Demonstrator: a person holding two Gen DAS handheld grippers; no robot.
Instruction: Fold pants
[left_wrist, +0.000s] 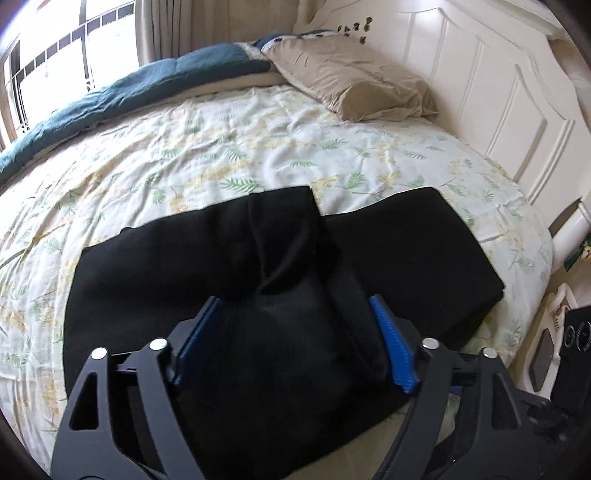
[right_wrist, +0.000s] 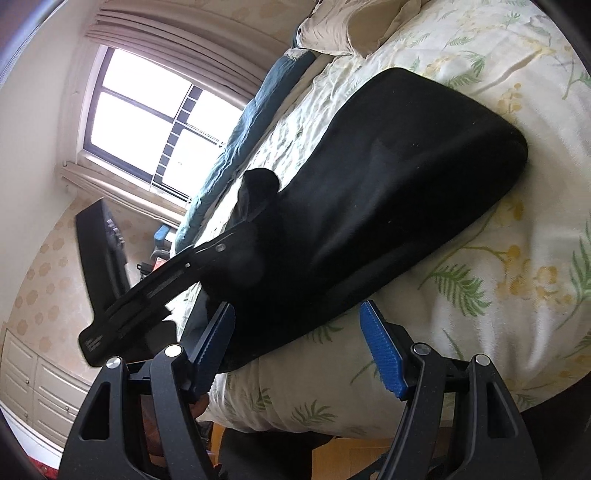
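Observation:
Black pants (left_wrist: 406, 251) lie partly folded on the bed's floral sheet (left_wrist: 184, 147). In the left wrist view my left gripper (left_wrist: 295, 343) stands wide open, with a raised bunch of the black cloth between its blue pads (left_wrist: 391, 343). In the right wrist view the pants (right_wrist: 388, 177) lie across the bed near its edge. My right gripper (right_wrist: 295, 343) is open at the pants' near edge, with cloth between its blue pads (right_wrist: 380, 347), not pinched. The left gripper's black body (right_wrist: 147, 295) shows there, with cloth draped over its front.
A tan pillow (left_wrist: 351, 81) and a teal quilt (left_wrist: 129, 96) lie at the far side of the bed. A white headboard (left_wrist: 498, 85) stands at the right. A window (right_wrist: 147, 122) and a dark monitor (right_wrist: 103, 258) are beyond the bed.

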